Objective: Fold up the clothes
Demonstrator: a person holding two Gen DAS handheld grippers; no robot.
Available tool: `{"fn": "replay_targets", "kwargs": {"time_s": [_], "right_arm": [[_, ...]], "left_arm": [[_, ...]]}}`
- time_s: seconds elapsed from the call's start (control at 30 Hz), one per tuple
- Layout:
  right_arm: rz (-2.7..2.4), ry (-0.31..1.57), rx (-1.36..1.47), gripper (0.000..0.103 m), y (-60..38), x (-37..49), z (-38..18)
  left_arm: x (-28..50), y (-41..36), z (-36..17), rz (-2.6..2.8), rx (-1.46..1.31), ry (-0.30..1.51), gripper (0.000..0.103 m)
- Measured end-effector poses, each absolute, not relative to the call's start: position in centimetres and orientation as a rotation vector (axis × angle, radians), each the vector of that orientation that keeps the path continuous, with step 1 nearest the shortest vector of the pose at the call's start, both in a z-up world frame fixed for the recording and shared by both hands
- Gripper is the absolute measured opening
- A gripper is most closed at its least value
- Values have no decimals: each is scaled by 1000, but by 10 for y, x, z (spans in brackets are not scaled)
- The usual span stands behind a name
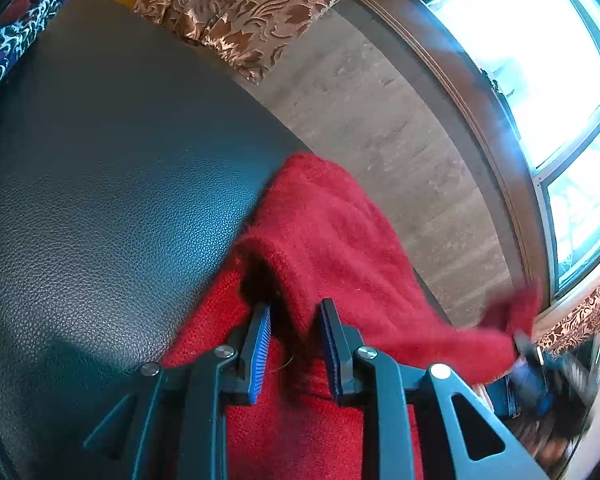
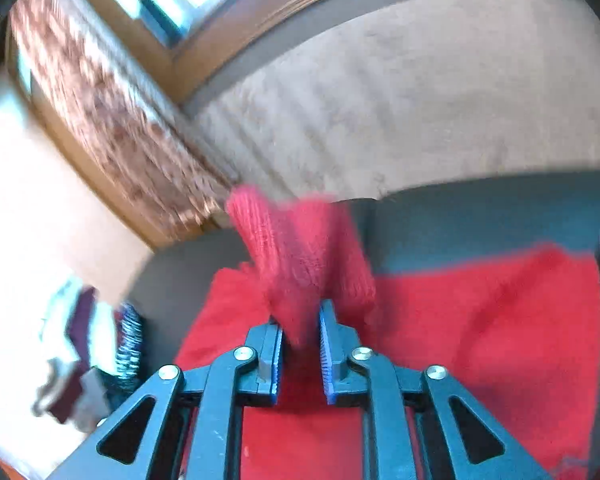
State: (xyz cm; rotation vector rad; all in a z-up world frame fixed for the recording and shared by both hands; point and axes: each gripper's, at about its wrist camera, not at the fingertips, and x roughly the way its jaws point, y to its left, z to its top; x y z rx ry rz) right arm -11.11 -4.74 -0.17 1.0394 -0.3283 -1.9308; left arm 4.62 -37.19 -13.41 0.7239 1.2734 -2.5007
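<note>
My left hand-held gripper (image 1: 294, 322) clamps a raised fold of the red knit sweater (image 1: 328, 240) above the black leather-textured counter (image 1: 112, 184), the fabric draped over its blue-padded fingers (image 1: 262, 340). My right hand-held gripper (image 2: 300, 326) pinches a ribbed part of the same sweater (image 2: 300, 256), lifted clear of the rest, which lies spread on the counter (image 2: 480, 216). A patterned brown curtain (image 1: 236, 8) and a bright window (image 1: 520, 60) stand behind. The right wrist view is blurred.
</note>
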Motion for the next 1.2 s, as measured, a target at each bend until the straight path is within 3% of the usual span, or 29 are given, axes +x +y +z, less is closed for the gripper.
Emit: {"fn": "replay_targets", "kwargs": {"time_s": [0.03,0.07,0.1,0.33,0.47,0.6,0.73,0.83,1.0,1.13,1.2], "right_arm": [[-1931,-374,1034,54,-33,-108,-4],[-1942,-409,1062,83,-15,-101,-16],[-1953,-445,1089,87,3,-94,-28],[-1929,-659,1130,87,77,-71,-50],[-2006,-507,1069,87,68,-81,-35],[-2064,-327,1006,87,53,-93,-22],[-2034,-169,1052,82,22,-104,-34],[-2007,-51,1083,63,-1,-112,-42],[-1982,-54,1078,52,-1,-114,-52],[-1950,-130,1080,54,9,-117,-57],[-1920,-164,1073,67,11,-117,-58]], "left_arm": [[46,-372,-134,-2500,726,1270,23],[46,-372,-133,-2499,728,1267,23],[45,-372,-133,-2499,730,1264,23],[47,-369,-127,-2484,770,1248,23],[51,-356,-96,-2545,865,1051,26],[31,-324,-48,-2744,896,665,31],[-18,-291,-32,-2870,1020,406,36],[-56,-258,-30,-2999,1171,236,40],[-108,-203,-35,-3094,1337,-231,53],[-133,-177,-50,-3060,1495,-614,53],[-146,-175,-58,-3046,1586,-667,53]]}}
